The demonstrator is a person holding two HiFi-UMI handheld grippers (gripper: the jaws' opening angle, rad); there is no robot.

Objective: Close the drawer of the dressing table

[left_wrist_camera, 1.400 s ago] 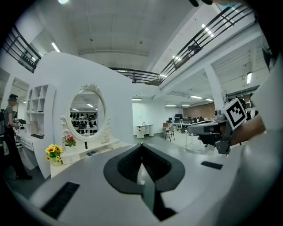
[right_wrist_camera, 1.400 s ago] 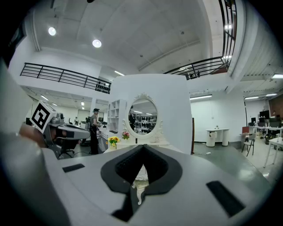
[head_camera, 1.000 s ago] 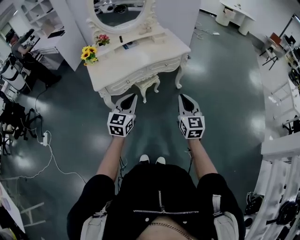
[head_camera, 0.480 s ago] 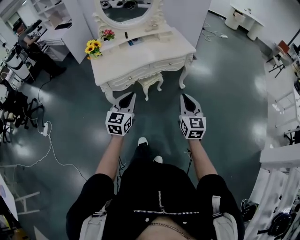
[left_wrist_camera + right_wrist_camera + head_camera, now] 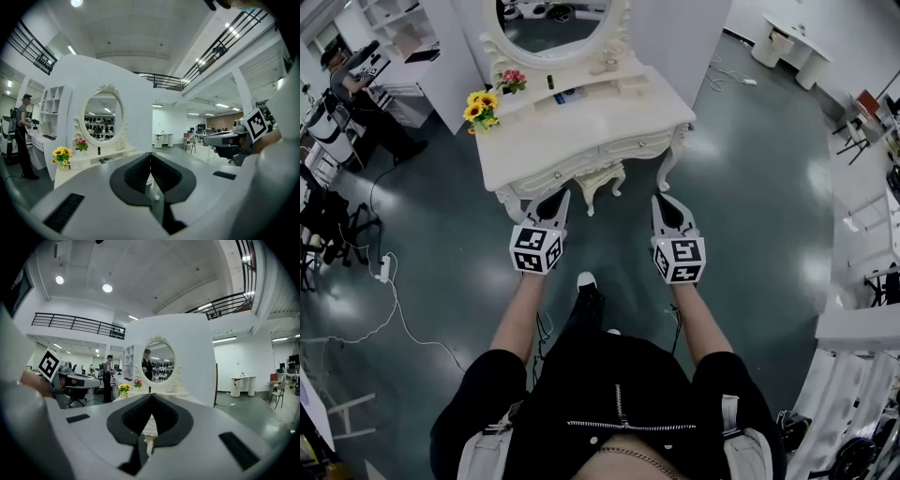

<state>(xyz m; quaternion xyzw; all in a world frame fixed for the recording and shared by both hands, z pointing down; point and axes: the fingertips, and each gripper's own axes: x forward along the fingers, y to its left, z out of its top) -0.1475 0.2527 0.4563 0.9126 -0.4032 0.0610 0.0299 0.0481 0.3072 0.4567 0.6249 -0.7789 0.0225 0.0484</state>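
Left tongs (image 5: 561, 197), right tongs (image 5: 660, 200) both clenched, empty. Square up to counter (image 5: 581, 122); push drawer (image 5: 630, 148) front straight, evenly.

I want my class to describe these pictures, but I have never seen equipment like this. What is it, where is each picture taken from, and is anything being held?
There is no robot here. A person holds a two-jawed hand tool in each hand. The picture from above comes from a camera on the person's head. The other two come from cameras riding on the left gripper and the right gripper, each looking along its own jaws. Both grippers are shut and hold nothing. Ahead stands a white dressing table with an oval mirror. On the table are yellow sunflowers and pink flowers. I cannot tell whether a drawer is open.
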